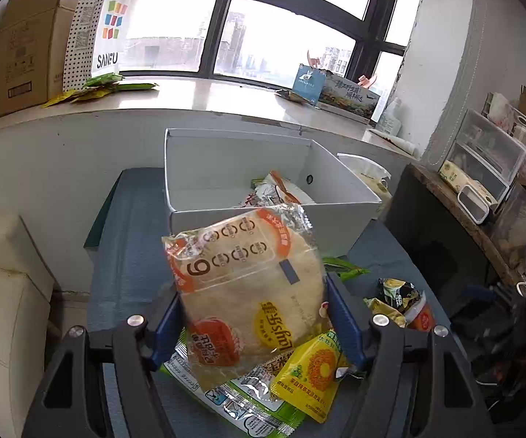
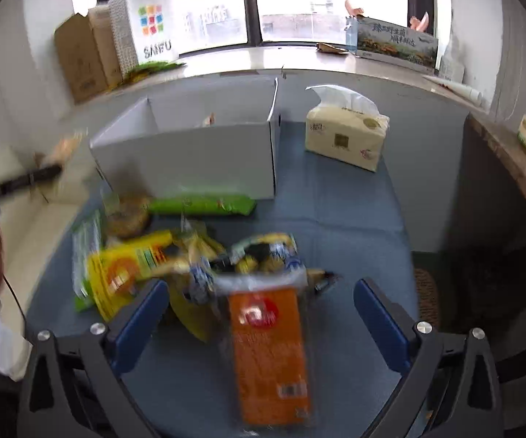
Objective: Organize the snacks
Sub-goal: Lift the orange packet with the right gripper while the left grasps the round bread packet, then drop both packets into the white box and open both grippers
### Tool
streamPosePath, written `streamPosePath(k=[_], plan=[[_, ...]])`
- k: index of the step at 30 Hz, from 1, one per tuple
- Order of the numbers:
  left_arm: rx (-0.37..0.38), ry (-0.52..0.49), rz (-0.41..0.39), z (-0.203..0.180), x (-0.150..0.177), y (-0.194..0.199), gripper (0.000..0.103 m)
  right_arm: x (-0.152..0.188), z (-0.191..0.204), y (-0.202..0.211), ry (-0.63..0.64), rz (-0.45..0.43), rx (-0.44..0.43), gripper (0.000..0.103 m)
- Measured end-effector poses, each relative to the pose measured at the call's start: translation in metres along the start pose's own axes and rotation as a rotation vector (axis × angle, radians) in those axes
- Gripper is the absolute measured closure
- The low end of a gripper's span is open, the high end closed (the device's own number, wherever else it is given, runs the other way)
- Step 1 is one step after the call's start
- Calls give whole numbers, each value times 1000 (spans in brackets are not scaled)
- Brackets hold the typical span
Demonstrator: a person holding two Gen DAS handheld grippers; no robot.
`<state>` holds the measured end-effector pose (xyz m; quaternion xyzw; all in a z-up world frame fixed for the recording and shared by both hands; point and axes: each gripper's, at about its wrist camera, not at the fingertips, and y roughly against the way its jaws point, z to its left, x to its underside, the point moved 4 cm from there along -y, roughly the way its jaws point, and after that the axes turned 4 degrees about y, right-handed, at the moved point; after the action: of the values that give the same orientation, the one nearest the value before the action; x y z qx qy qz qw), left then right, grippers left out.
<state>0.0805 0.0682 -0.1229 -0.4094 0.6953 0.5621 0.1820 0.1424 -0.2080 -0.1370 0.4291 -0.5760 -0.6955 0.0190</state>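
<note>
Left gripper point(image 1: 252, 314): closed on bread packet point(image 1: 248, 292). Right gripper point(image 2: 261, 310): wide open, empty, over orange packet point(image 2: 270, 350). White box point(image 1: 263, 215) ahead holds few snacks; most remain outside.

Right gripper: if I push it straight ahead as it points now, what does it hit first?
Most likely the orange packet, lying between the open right gripper fingers. Beyond it sits the snack pile, then the white box. The view is blurred, so depth is uncertain.
</note>
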Motion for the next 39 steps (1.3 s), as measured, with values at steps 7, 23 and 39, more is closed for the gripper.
streamPosePath(k=[7, 23, 39], plan=[[8, -33, 3, -10, 3, -2, 27, 37, 16, -44, 16, 159, 40, 0], [37, -19, -27, -7, -7, 8, 27, 1, -6, 15, -72, -3, -75, 55], [73, 1, -44, 2, -137, -57, 27, -215, 25, -19, -10, -186, -126, 55]])
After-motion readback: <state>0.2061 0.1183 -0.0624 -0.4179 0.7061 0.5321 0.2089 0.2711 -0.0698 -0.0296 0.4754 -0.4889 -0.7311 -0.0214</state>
